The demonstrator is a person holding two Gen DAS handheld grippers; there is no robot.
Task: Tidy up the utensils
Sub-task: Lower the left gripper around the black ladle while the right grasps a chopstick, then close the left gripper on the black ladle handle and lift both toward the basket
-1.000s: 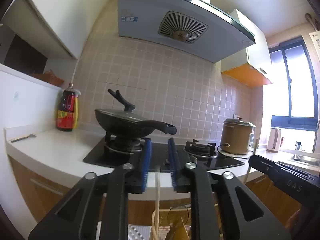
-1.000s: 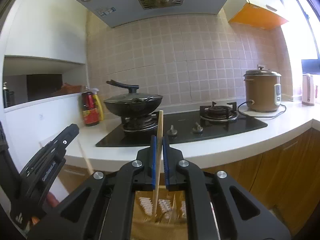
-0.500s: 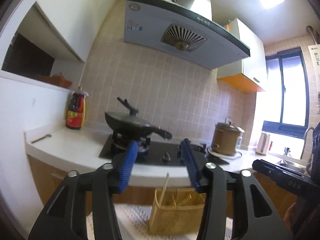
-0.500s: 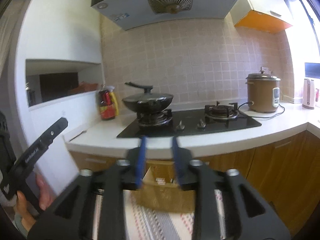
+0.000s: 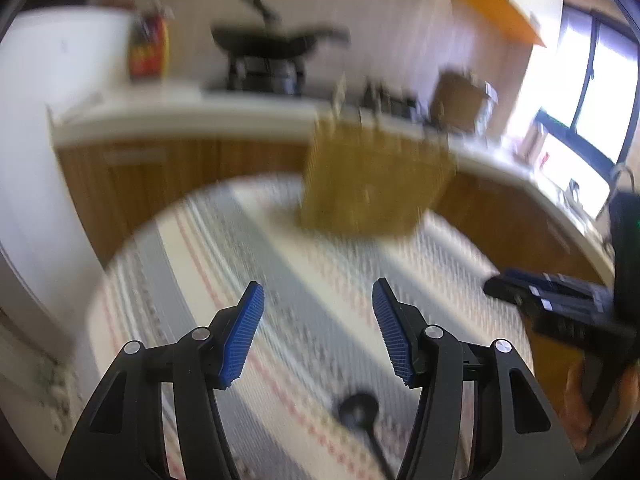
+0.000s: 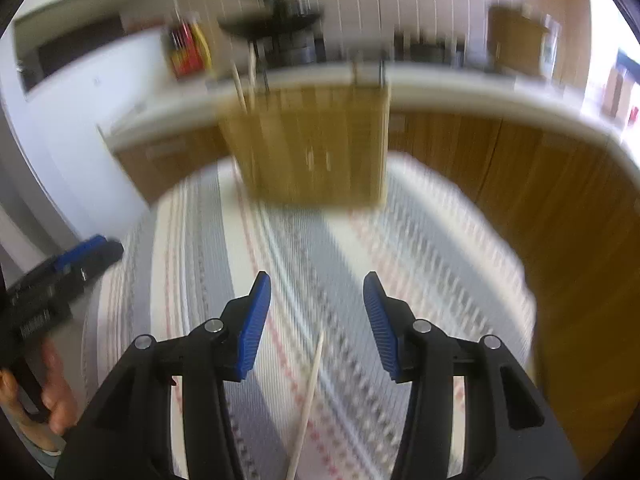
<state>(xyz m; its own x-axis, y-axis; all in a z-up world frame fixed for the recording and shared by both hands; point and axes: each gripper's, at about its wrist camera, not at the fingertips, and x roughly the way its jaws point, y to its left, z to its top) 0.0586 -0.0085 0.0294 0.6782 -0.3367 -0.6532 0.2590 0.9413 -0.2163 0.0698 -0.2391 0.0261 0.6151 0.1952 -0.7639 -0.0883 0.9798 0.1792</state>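
Both views are motion-blurred. A tan utensil holder (image 5: 376, 184) stands on a round table with a striped cloth (image 5: 248, 264); it also shows in the right wrist view (image 6: 316, 144) with chopsticks (image 6: 245, 80) sticking up from it. My left gripper (image 5: 318, 332) is open and empty above the cloth; a black spoon (image 5: 360, 416) lies just below it. My right gripper (image 6: 318, 324) is open and empty; a wooden chopstick (image 6: 307, 404) lies on the cloth (image 6: 432, 264) between its fingers. Each gripper appears at the other view's edge: the right one (image 5: 560, 308), the left one (image 6: 52, 284).
A white counter (image 5: 168, 108) with wooden cabinets curves behind the table. On it are a wok (image 5: 276, 42) on a stove, a red sauce bottle (image 5: 148, 52) and a brown rice cooker (image 6: 516, 38). A window (image 5: 588, 92) is at the right.
Both grippers have let go of chopsticks over the holder, opened wide, pulled back and tilted down to the table. The holder now stands farther ahead.
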